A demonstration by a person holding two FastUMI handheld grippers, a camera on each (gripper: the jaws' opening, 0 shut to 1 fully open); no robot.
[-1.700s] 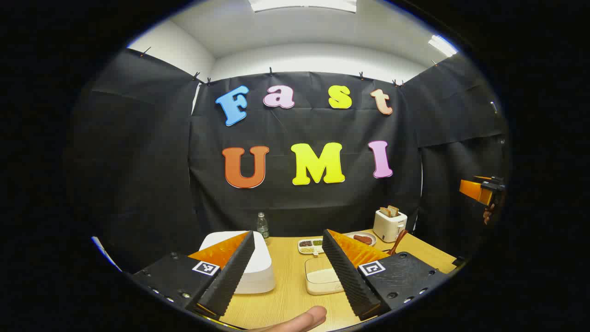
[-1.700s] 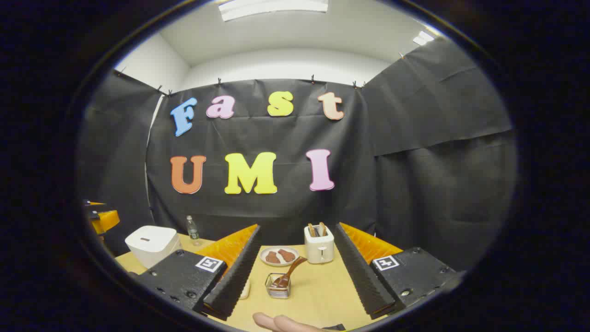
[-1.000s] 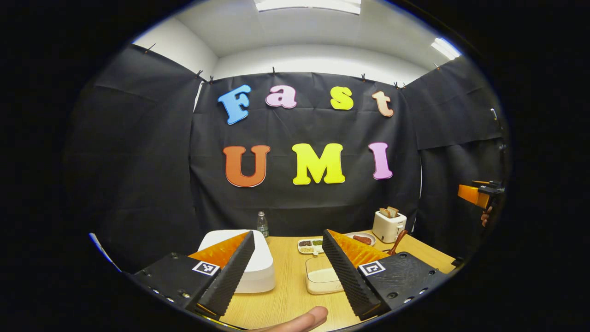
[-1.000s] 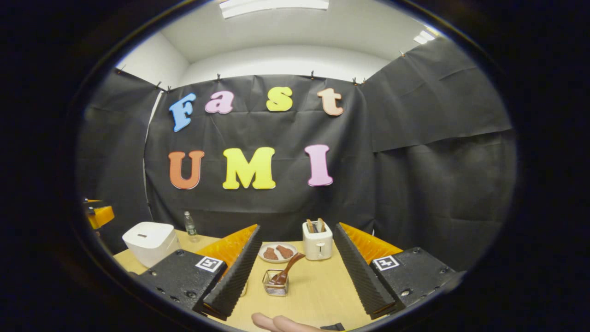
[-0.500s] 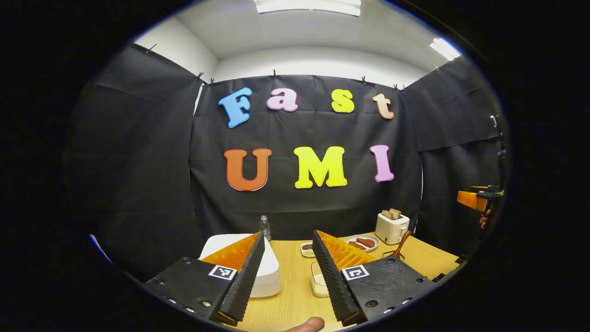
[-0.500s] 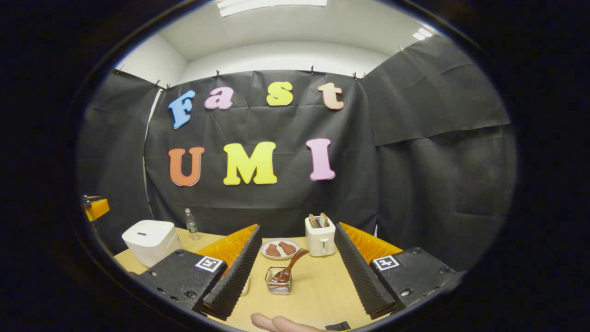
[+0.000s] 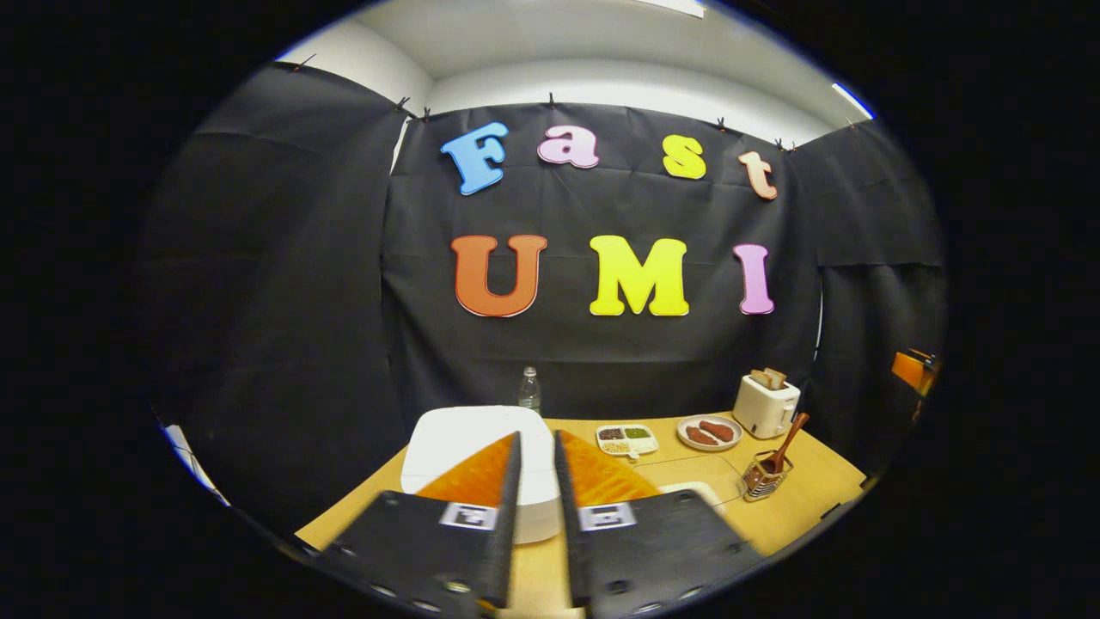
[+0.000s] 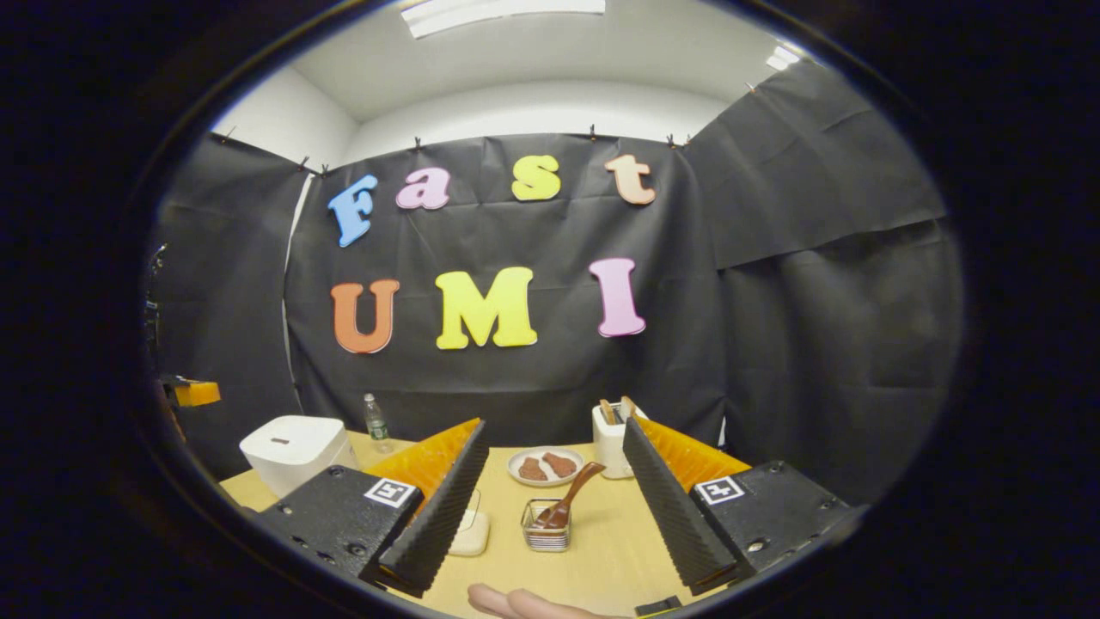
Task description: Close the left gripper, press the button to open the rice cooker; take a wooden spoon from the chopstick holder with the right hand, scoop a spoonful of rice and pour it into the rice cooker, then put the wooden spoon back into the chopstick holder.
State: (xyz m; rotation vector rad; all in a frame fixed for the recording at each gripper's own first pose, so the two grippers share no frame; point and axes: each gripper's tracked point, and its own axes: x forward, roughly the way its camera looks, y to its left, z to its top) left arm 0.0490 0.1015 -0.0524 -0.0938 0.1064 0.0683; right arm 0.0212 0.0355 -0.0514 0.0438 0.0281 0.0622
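The white rice cooker point(image 7: 468, 438) stands with its lid down at the table's left, right behind my left gripper point(image 7: 536, 435), whose fingers are drawn together to a thin slit with nothing between them. A wooden spoon point(image 7: 778, 443) leans in the wire chopstick holder point(image 7: 760, 481) at the right. In the right gripper view the spoon point(image 8: 567, 503) and holder point(image 8: 546, 533) sit ahead between the fingers of my right gripper point(image 8: 554, 425), which is open and empty. The rice box point(image 8: 471, 529) peeks out beside its left finger. The cooker point(image 8: 292, 451) shows far left.
A water bottle point(image 7: 529, 391) stands at the back by the wall. A divided dish point(image 7: 627, 438), a plate of meat point(image 7: 708, 432) and a toaster point(image 7: 766, 404) line the back right. A person's finger point(image 8: 516, 602) shows at the bottom edge.
My left gripper's fingers have drawn together from wide open to a thin slit, and it has swung toward the rice cooker. The right gripper stays open and has barely shifted.
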